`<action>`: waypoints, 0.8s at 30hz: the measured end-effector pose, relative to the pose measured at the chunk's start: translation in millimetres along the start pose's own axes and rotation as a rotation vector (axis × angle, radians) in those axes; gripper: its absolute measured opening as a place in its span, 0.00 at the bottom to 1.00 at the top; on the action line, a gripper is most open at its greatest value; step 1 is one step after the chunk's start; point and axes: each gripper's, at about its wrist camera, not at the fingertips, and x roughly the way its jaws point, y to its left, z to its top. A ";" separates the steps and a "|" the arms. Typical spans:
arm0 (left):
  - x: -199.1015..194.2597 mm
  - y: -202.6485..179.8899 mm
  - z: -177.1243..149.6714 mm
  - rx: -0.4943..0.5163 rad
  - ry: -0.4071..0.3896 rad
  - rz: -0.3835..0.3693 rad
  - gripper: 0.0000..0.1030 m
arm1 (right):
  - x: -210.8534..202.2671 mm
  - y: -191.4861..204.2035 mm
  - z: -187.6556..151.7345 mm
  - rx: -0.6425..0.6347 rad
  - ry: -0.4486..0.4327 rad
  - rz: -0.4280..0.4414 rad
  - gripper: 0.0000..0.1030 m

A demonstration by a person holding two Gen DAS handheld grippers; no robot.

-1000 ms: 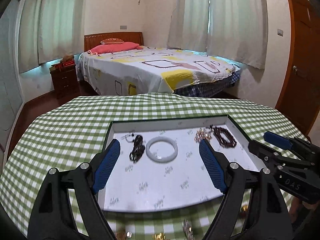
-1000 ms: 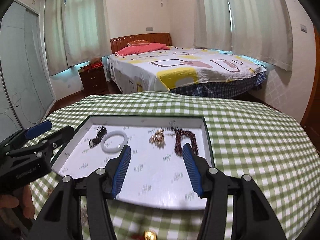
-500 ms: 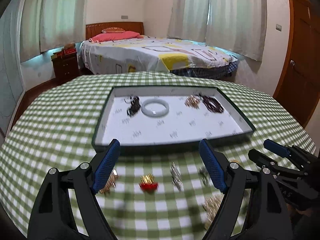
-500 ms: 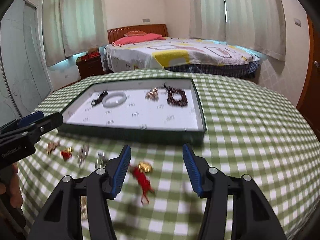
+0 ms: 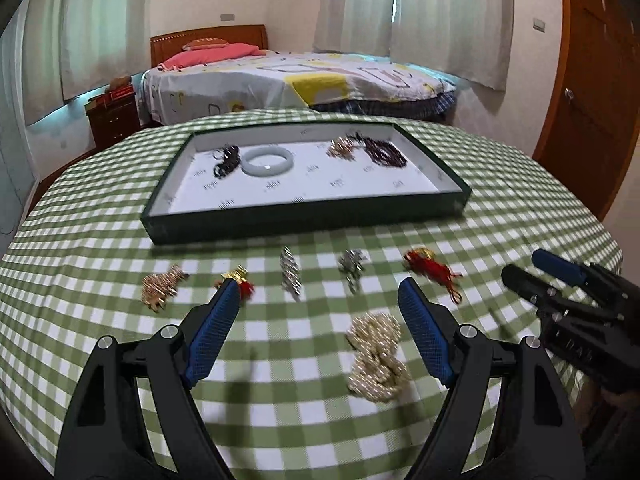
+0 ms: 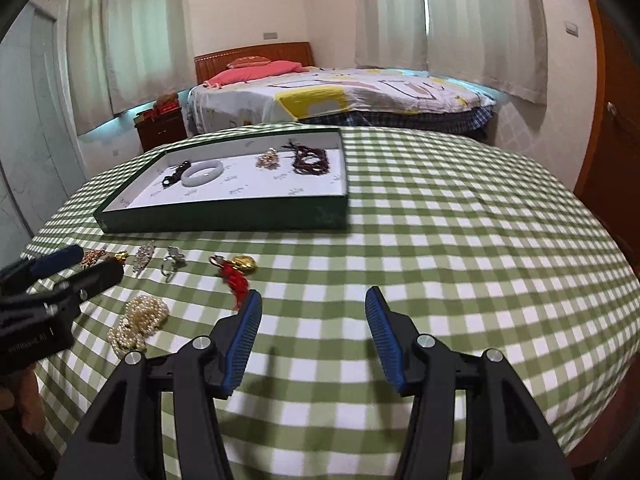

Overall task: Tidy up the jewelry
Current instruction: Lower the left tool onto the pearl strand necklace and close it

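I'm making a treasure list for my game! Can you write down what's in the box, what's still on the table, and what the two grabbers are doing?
in the tray: black cord piece, pale bangle, gold cluster, dark red beads
on the tablecloth: pearl strand, red tassel charm, two silver pieces, gold brooch, small red-and-gold charm
left gripper: open, empty
right gripper: open, empty

Both grippers look like the same build: chunky matte black plastic arms that fork into two fingers, each tipped with a blue pad (image 5: pixel 210 330) with a fine grid texture. Shiny silver screw heads (image 6: pixel 424 339) sit at the pivots. The left gripper (image 6: pixel 56 276) has small white lettering on its side, too blurry to read.
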 end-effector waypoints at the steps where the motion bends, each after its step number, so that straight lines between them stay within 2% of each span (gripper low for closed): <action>1: 1.5 -3.2 -1.9 0.005 0.008 -0.001 0.77 | -1.0 -3.5 -1.1 0.011 -0.002 0.000 0.52; 6: 14.1 -16.6 -13.1 0.042 0.067 -0.013 0.75 | -2.0 -11.7 -5.4 0.042 -0.004 0.004 0.52; 9: 23.6 -20.6 -17.6 0.056 0.106 -0.020 0.65 | -1.0 -12.2 -6.1 0.048 -0.003 0.012 0.52; 11: 26.8 -21.5 -20.0 0.067 0.114 -0.023 0.62 | -0.6 -11.5 -6.3 0.045 -0.002 0.014 0.52; 14: 23.7 -23.2 -21.0 0.088 0.105 -0.048 0.45 | -0.1 -11.4 -6.3 0.048 -0.001 0.014 0.52; 16: 21.9 -24.3 -22.0 0.103 0.098 -0.063 0.26 | 1.0 -11.4 -6.6 0.052 0.002 0.015 0.52; 18: 20.3 -24.3 -23.0 0.113 0.094 -0.076 0.21 | 1.9 -10.2 -7.0 0.051 0.007 0.016 0.52; 24: 17.8 -18.1 -22.4 0.106 0.087 -0.086 0.18 | 3.3 -5.2 -6.4 0.035 0.011 0.014 0.52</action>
